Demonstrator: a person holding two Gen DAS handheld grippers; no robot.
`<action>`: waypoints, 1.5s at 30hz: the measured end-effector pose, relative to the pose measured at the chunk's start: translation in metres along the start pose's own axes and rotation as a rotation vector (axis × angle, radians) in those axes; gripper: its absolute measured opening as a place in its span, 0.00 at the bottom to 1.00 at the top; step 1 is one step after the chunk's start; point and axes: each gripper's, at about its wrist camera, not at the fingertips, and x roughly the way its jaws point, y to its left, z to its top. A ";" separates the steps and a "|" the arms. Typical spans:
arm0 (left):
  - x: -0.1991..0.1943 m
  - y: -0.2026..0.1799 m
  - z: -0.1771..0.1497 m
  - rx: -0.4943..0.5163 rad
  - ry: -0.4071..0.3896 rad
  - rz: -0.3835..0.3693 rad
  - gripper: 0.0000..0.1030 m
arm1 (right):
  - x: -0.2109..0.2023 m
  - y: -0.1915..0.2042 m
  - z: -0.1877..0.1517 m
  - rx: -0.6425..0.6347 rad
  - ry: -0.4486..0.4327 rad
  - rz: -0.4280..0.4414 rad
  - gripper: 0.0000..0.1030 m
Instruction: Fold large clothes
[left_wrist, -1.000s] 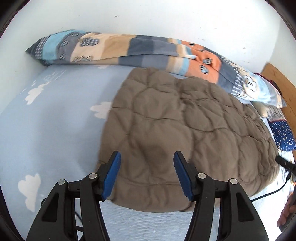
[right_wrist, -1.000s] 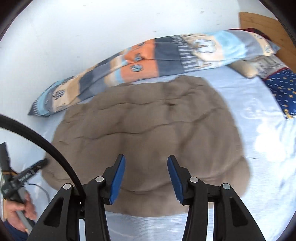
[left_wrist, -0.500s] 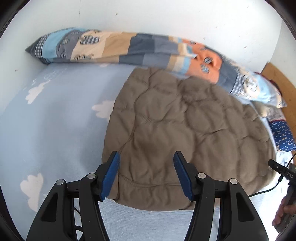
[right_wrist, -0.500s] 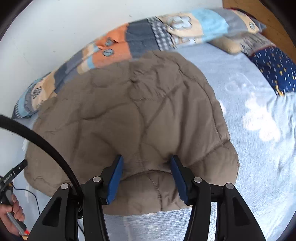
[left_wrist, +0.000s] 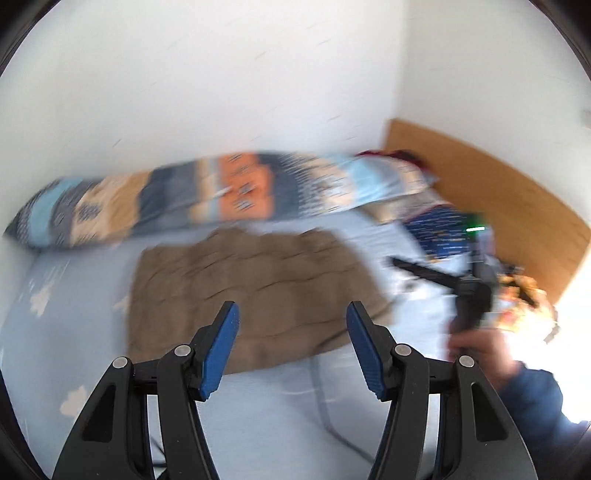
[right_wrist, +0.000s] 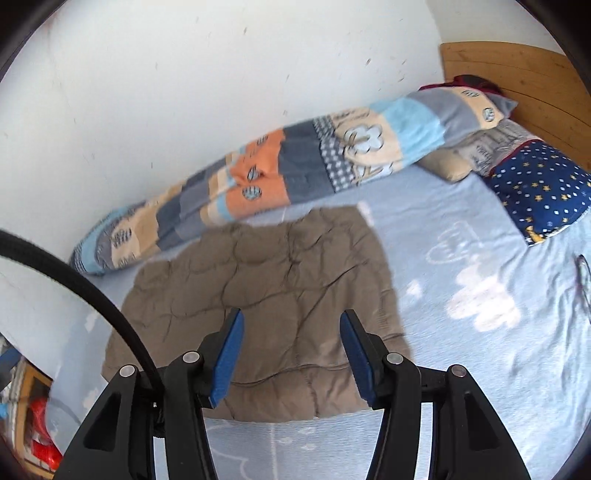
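Note:
A brown quilted jacket (left_wrist: 255, 291) lies folded flat on the light blue bed; it also shows in the right wrist view (right_wrist: 266, 306). My left gripper (left_wrist: 291, 347) is open and empty, held above the jacket's near edge. My right gripper (right_wrist: 290, 354) is open and empty, above the jacket's near right part. The left wrist view is blurred by motion and shows the right gripper's body (left_wrist: 469, 291) in a hand at the right.
A patchwork duvet roll (right_wrist: 295, 162) lies along the white wall behind the jacket. Pillows, one navy with stars (right_wrist: 543, 188), lie by the wooden headboard (right_wrist: 517, 77). The bed sheet (right_wrist: 480, 332) has white cloud prints. A black cable (right_wrist: 92, 295) crosses the left.
Both grippers have pulled back and up from the jacket, which now looks smaller and farther. The left view has swung right, showing the headboard and the other hand.

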 end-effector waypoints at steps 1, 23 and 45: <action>-0.013 -0.017 0.006 0.025 -0.011 -0.022 0.57 | -0.009 -0.006 0.002 0.013 -0.014 0.010 0.56; -0.051 0.038 -0.003 -0.183 0.060 0.032 0.64 | -0.092 -0.102 -0.012 0.225 -0.100 0.123 0.65; 0.180 0.254 -0.133 -0.364 0.299 0.356 0.64 | 0.076 -0.019 -0.037 0.062 0.218 0.070 0.65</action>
